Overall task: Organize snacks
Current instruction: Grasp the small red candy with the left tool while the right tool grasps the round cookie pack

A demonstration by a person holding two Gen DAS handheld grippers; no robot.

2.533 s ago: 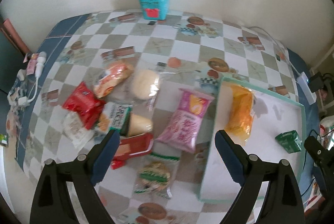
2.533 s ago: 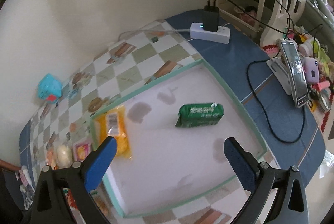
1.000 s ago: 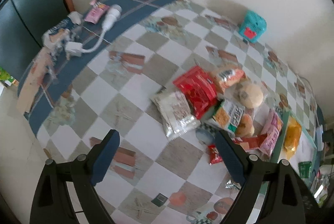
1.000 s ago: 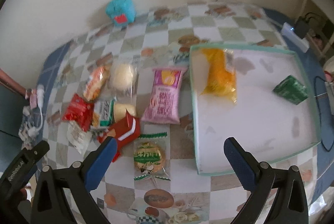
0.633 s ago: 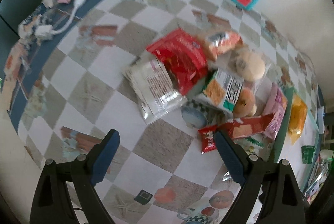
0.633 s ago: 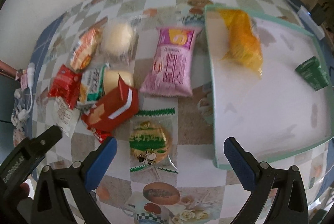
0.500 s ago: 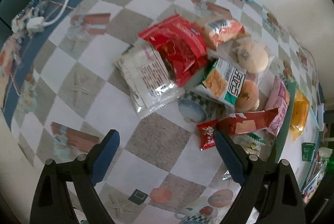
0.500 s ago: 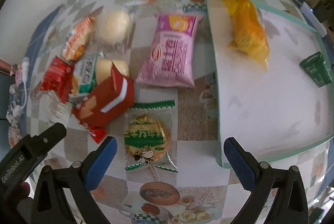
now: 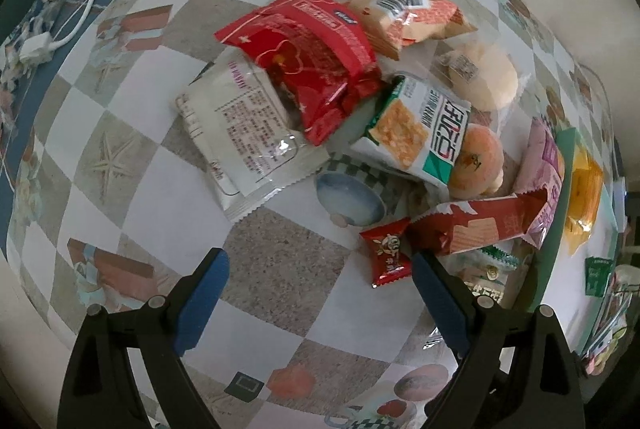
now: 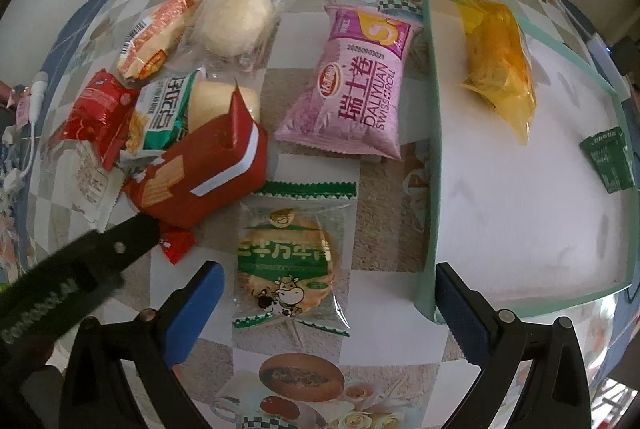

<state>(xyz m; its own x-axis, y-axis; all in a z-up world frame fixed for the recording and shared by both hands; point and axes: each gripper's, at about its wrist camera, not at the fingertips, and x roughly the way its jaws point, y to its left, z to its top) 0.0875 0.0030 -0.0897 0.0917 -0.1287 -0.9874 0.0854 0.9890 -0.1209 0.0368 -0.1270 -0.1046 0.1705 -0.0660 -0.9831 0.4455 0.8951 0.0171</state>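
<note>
Above the snack pile both tools have swung in from the tray (image 10: 434,149) side; the right gripper (image 10: 326,299), jaws wide and empty, now brackets the round green biscuit pack (image 10: 286,269); the left gripper (image 9: 320,279), equally wide, hangs near the small red candy (image 9: 387,256); picking looks imminent, while only the yellow bag (image 10: 498,63) and green packet (image 10: 608,159) lie in the tray.

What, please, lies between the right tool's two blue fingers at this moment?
In the right wrist view, a clear-wrapped round biscuit with a green label lies on the checkered tablecloth just ahead of the open right tool.
</note>
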